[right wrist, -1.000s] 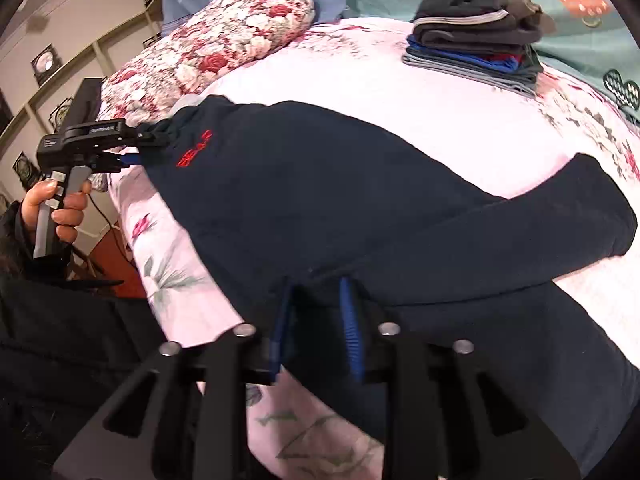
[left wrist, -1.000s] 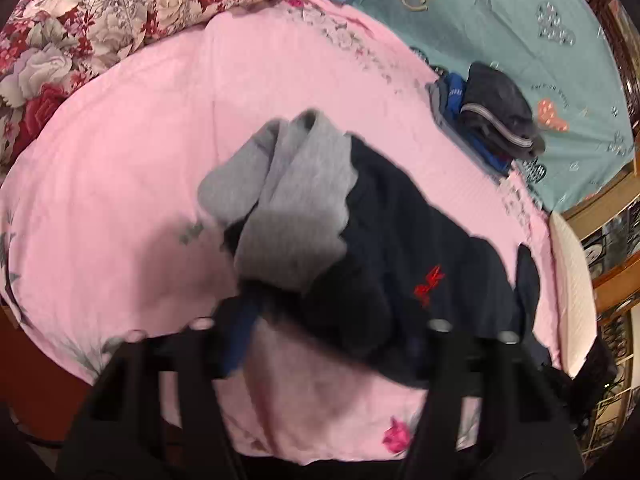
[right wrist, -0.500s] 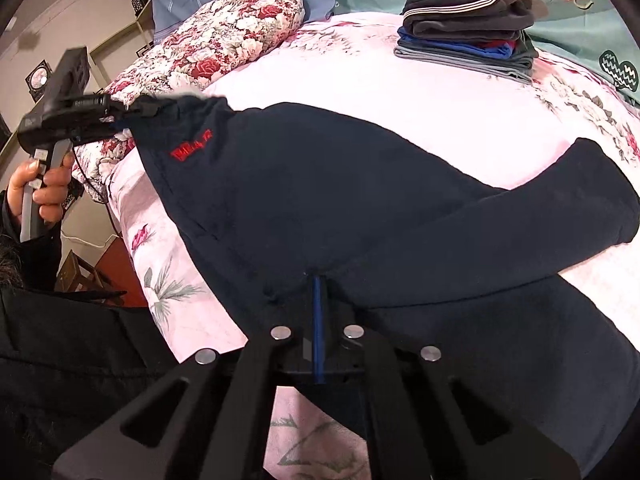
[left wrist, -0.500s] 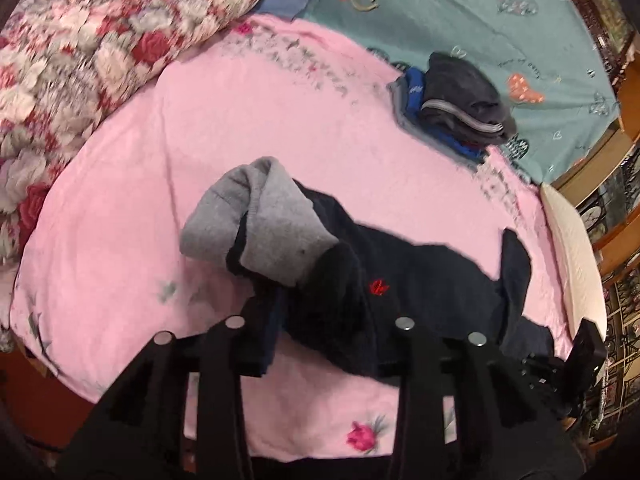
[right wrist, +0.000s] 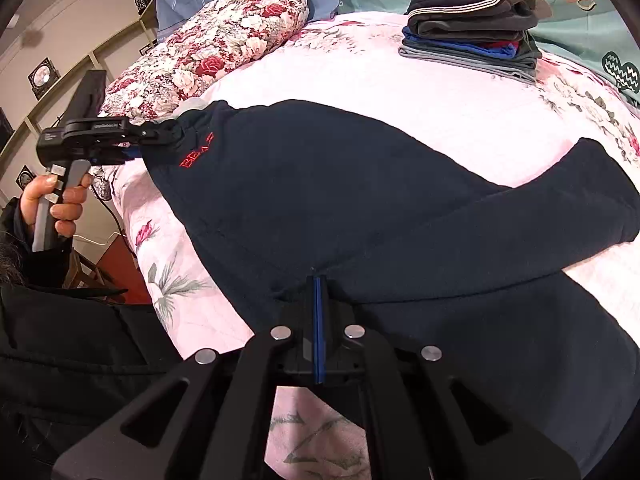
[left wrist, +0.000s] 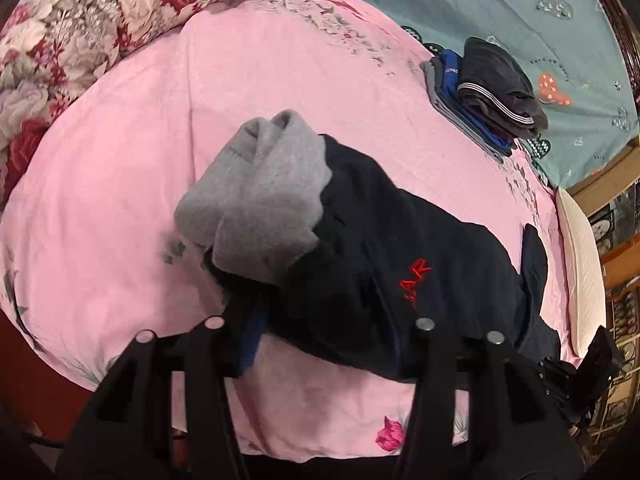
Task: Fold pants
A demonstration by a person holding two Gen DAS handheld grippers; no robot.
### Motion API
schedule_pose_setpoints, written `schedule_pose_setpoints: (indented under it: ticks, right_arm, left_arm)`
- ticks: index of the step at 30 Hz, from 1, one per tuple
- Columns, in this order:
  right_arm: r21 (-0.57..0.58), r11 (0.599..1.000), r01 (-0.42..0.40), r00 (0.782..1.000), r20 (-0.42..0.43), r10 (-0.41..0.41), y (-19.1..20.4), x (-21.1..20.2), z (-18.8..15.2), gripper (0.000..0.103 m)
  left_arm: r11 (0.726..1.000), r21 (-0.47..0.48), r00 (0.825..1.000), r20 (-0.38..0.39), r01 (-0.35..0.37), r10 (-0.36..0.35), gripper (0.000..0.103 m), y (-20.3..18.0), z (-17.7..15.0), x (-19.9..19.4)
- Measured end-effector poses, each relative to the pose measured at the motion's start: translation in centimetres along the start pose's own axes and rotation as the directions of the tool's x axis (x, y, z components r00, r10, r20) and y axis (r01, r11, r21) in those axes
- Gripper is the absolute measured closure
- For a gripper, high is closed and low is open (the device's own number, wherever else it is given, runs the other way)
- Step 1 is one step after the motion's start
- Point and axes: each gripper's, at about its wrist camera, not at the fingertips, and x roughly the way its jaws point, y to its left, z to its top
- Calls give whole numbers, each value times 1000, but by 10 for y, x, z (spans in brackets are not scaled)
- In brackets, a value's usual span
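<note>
Dark navy pants (right wrist: 320, 184) with red lettering lie spread on the pink bedsheet (right wrist: 420, 80), legs running off to the right. My right gripper (right wrist: 318, 284) is shut on the pants at the crotch seam. My left gripper (left wrist: 320, 320) holds the waistband, whose grey lining (left wrist: 260, 196) is turned out in front of it; its jaws stand wide with cloth bunched between them. In the right wrist view the left gripper (right wrist: 168, 134) grips the waistband corner at the bed's left edge, lifted slightly.
A stack of folded clothes (right wrist: 472, 20) (left wrist: 488, 92) sits at the far side on the teal sheet (left wrist: 520, 8). A floral pillow (right wrist: 224, 52) (left wrist: 80, 32) lies at the back left. The bed edge (right wrist: 160, 280) drops off near me.
The right gripper closed on the crotch seam. The left gripper lifted the waistband, then lowered it towards the bed's edge, pulling the pants taut.
</note>
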Motion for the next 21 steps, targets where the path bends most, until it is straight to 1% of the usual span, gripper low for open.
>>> schedule_pose_setpoints:
  ticks: [1,3,5,7,9,10,11,12,14,15,16,17,19,21]
  right_arm:
    - [-6,1000,2,1000,1,-2,0,0,-1,103]
    - [-5,1000,2,1000,6,-2,0,1,0,103]
    - [0,1000,1,1000,11,-1,0,0,1,103]
    - [-2,1000,-2,1000,26,2,2,-3,1,103]
    - [-8,1000,-15,999,40,15,6,-4,2,103]
    - [-11,1000,-17,999,35,18,8,-2,2,103]
    - [-11,1000,-16,1000,23,17,10,2,1,103]
    - [-9,1000,-13,1000,11,13,11,7,0,103]
    - [-10,1000,-13,1000,17,13,12,9,0,103]
    - [-16,1000,-15,1000,16,15,13,9,0,103]
    - [-18,1000,-16,1000,12,16,14,9,0,103]
    - [-20,1000,-17,1000,6,18,14,9,-1,103]
    - [-20,1000,-22,1000,3,22,13,6,-1,103]
    - [-18,1000,-7,1000,26,8,9,-5,0,102]
  left_arm:
    - [1000,-5,1000,16,4,-4,80,1,2,-2]
    - [1000,2,998,52,30,-30,84,-3,9,-11]
    - [999,40,995,88,33,-36,85,-15,16,-19]
    - [993,110,989,135,48,-62,86,-35,21,-33]
    - [985,169,983,169,41,-70,86,-49,20,-42]
    - [983,179,983,172,31,-63,86,-50,19,-41]
    - [986,168,986,161,19,-46,86,-46,19,-35]
    - [992,130,992,127,2,-18,86,-32,19,-22]
    - [999,28,999,43,-25,24,85,5,15,9]
    - [1000,0,1000,22,-15,15,83,18,9,16]
    - [1000,-3,999,37,5,-4,82,24,5,15]
    - [1000,20,999,54,-8,7,82,22,1,11]
    - [998,45,997,71,-45,42,80,15,-4,4]
    - [993,79,993,83,-93,87,79,5,-8,-7]
